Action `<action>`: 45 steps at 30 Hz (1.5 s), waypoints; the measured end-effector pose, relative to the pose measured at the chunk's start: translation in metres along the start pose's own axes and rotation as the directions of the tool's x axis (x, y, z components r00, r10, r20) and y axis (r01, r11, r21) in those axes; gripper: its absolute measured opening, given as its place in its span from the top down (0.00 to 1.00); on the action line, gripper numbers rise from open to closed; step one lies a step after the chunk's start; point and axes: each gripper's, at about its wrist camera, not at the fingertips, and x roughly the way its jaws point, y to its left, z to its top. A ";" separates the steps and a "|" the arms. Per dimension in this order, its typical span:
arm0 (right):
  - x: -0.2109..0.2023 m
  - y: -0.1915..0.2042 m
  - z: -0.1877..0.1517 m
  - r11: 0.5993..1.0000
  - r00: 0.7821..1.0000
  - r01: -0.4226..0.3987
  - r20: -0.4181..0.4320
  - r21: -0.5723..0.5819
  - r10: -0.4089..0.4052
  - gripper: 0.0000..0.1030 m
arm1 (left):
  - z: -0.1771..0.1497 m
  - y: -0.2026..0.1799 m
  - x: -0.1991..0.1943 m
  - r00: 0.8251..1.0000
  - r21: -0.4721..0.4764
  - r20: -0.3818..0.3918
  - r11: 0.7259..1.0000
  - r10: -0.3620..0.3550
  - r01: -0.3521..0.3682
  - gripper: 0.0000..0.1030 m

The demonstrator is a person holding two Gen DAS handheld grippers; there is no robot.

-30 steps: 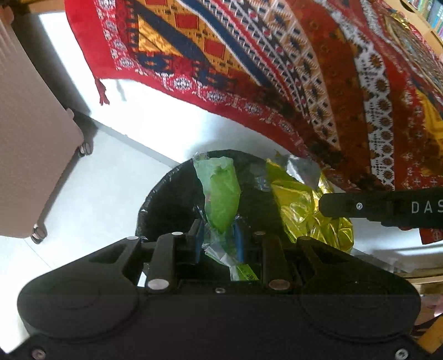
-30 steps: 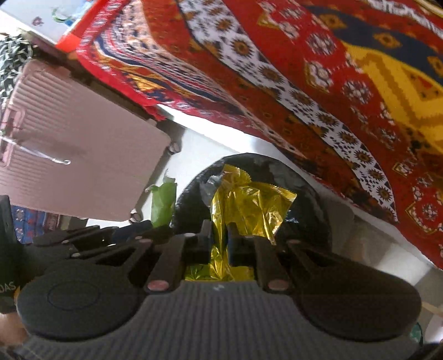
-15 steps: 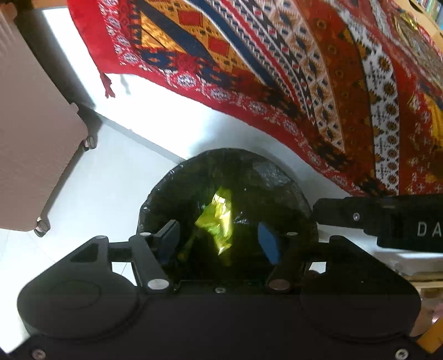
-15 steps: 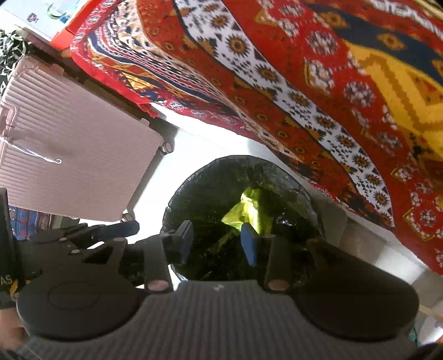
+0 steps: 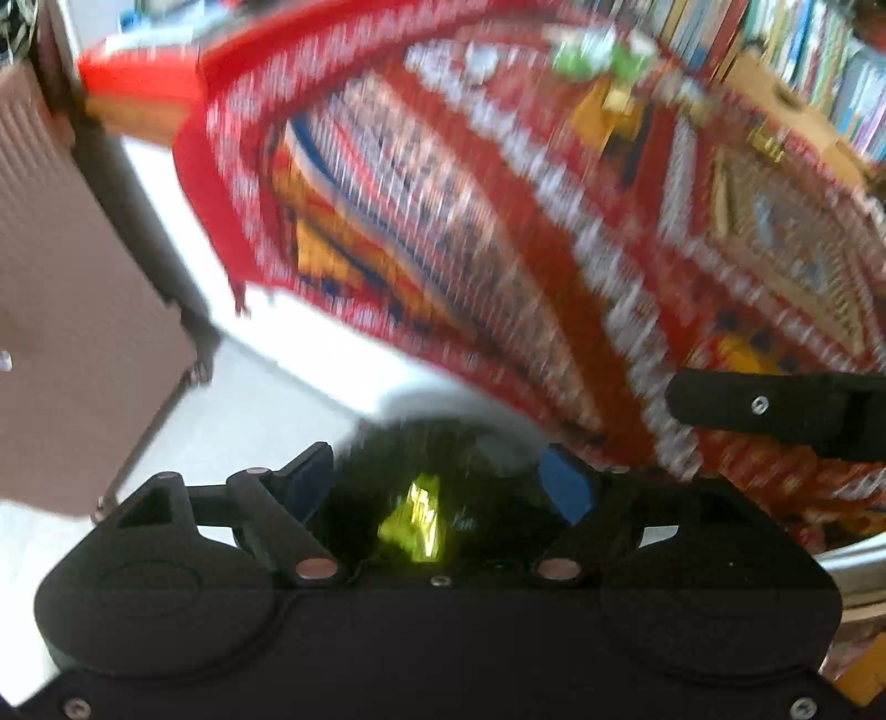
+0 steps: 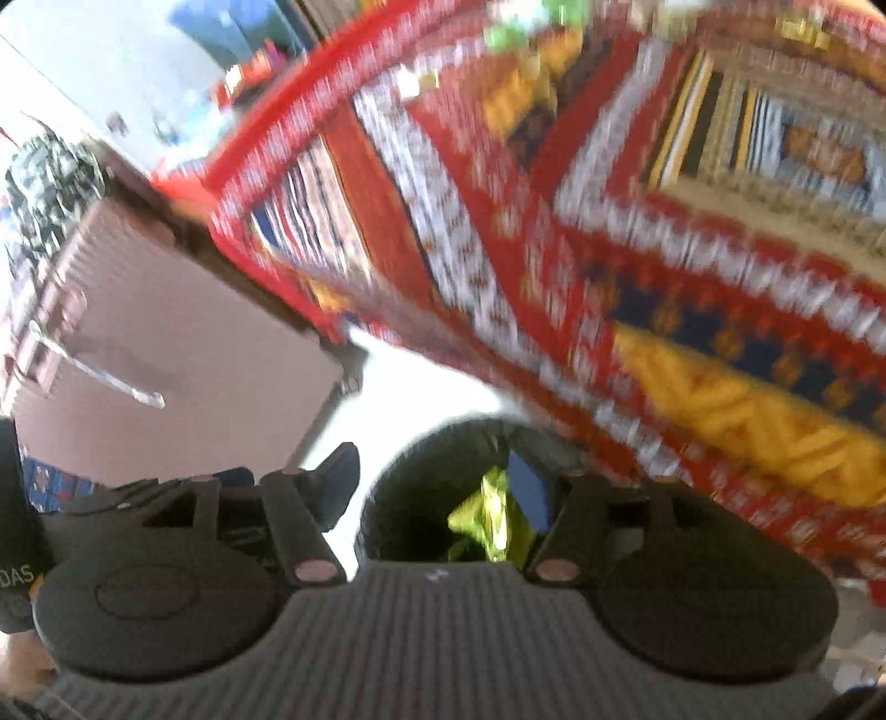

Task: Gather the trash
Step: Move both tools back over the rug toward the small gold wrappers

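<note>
Both my grippers hang over the black-lined bin [image 5: 443, 459] at lower centre: left gripper [image 5: 437, 487] and right gripper [image 6: 437, 487] have jaws opening with nothing between them. A crinkled yellow-green foil wrapper [image 5: 415, 526] lies inside, so this drop looks done. Blurred bits, possibly more trash, sit on the woven red patterned cloth [image 6: 637, 249] at the top of the frame.

Your only legible lettering: white capitals "DAS" on the black body of the left gripper [image 6: 16, 576], seen at the far left edge of the right wrist view, well left of the black-lined bin [image 6: 443, 498]; the word is cut off by the frame. Book spines [image 5: 803, 50] on the shelf above the bin are too blurred to read.
</note>
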 end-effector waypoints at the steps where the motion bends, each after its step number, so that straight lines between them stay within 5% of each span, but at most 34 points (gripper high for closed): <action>1: -0.011 0.001 0.006 1.000 0.999 0.007 0.033 -0.001 -0.007 0.26 | 0.008 -0.003 -0.008 1.000 0.008 0.022 1.000 -0.005 0.005 0.20; 6: -0.062 0.002 0.038 0.998 0.980 0.046 0.194 0.033 -0.052 0.22 | 0.052 -0.023 -0.045 0.991 0.067 0.130 0.997 -0.039 0.030 0.16; 11: -0.100 -0.005 0.069 0.991 0.936 0.126 0.325 0.050 -0.136 0.21 | 0.092 -0.046 -0.068 0.970 0.108 0.238 0.994 -0.052 0.027 0.09; 21: -0.126 -0.041 0.127 0.966 0.881 0.223 0.397 0.129 -0.257 0.21 | 0.157 -0.092 -0.069 0.949 0.116 0.313 0.993 -0.046 0.010 0.07; 28: -0.121 -0.074 0.159 0.963 0.887 0.212 0.380 0.167 -0.261 0.21 | 0.186 -0.114 -0.045 0.953 0.095 0.301 0.995 -0.035 0.007 0.08; 36: -0.098 -0.106 0.202 0.970 0.913 0.193 0.335 0.146 -0.232 0.21 | 0.213 -0.133 0.003 0.968 0.005 0.247 0.999 -0.041 0.041 0.23; 45: -0.041 -0.135 0.252 0.980 0.955 0.167 0.230 0.108 -0.188 0.25 | 0.237 -0.153 0.076 0.985 -0.057 0.171 0.998 0.025 -0.015 0.40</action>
